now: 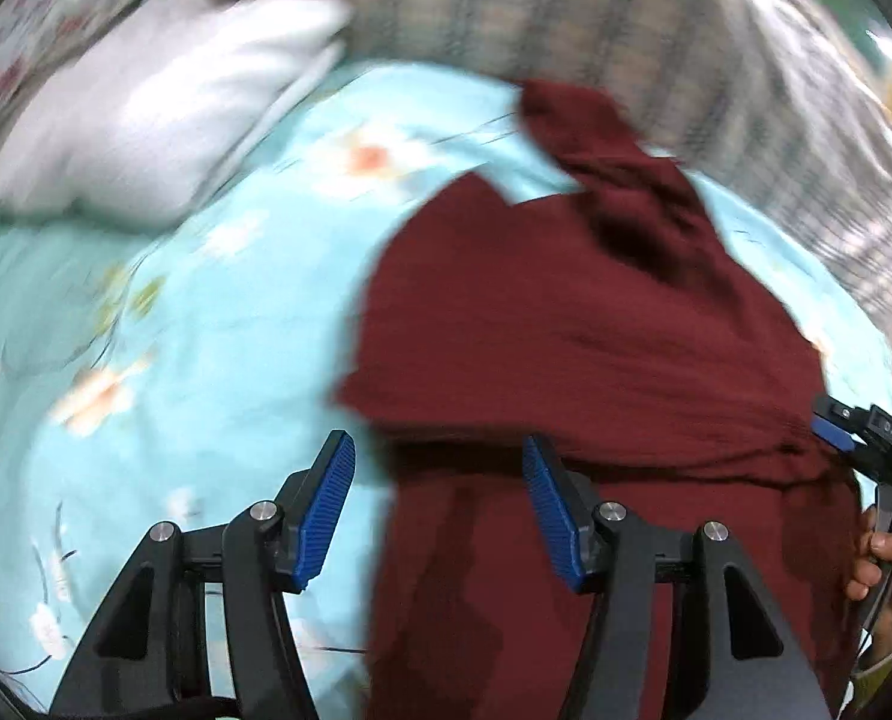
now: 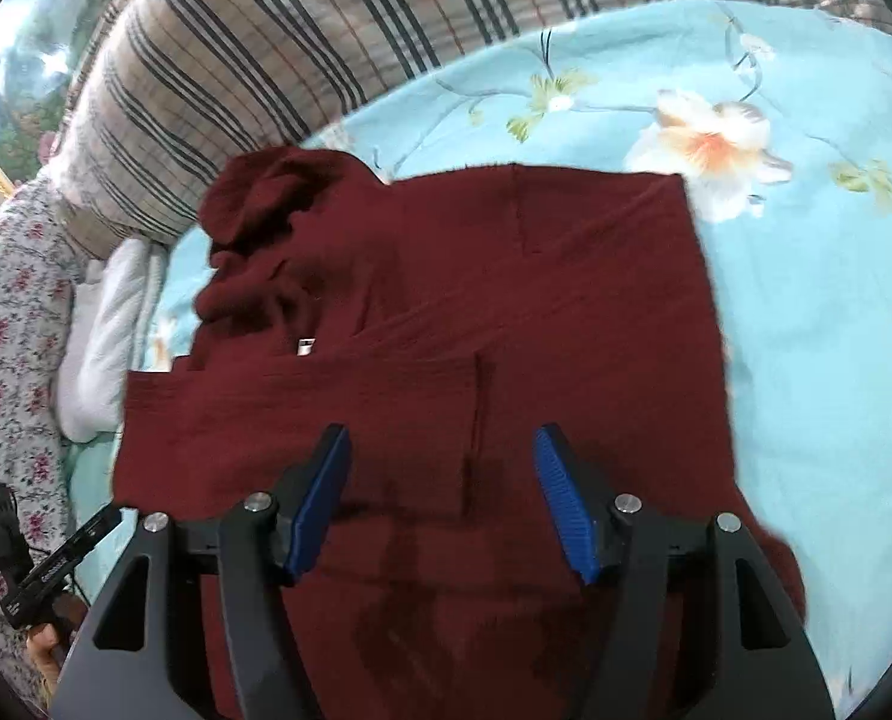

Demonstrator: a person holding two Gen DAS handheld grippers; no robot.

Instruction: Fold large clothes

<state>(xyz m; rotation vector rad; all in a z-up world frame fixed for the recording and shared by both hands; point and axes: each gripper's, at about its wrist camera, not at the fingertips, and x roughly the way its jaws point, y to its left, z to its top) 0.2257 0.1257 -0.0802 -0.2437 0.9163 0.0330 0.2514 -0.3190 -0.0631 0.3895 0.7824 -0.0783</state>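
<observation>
A dark red garment (image 2: 446, 324) lies partly folded on the light blue flowered bedsheet (image 2: 805, 276), its bunched hood end near the striped pillow (image 2: 254, 60). The left claw (image 1: 440, 510) hangs spread over the garment's left edge, gripping nothing. The right claw (image 2: 443, 504) is spread above the cloth, empty. A white pillow (image 1: 158, 102) lies beside the garment.

Left tongs (image 1: 440, 510) open, empty, over edge of maroon garment (image 1: 595, 324) on blue floral bedsheet (image 1: 206, 312); white pillow (image 1: 146, 114) upper left.
</observation>
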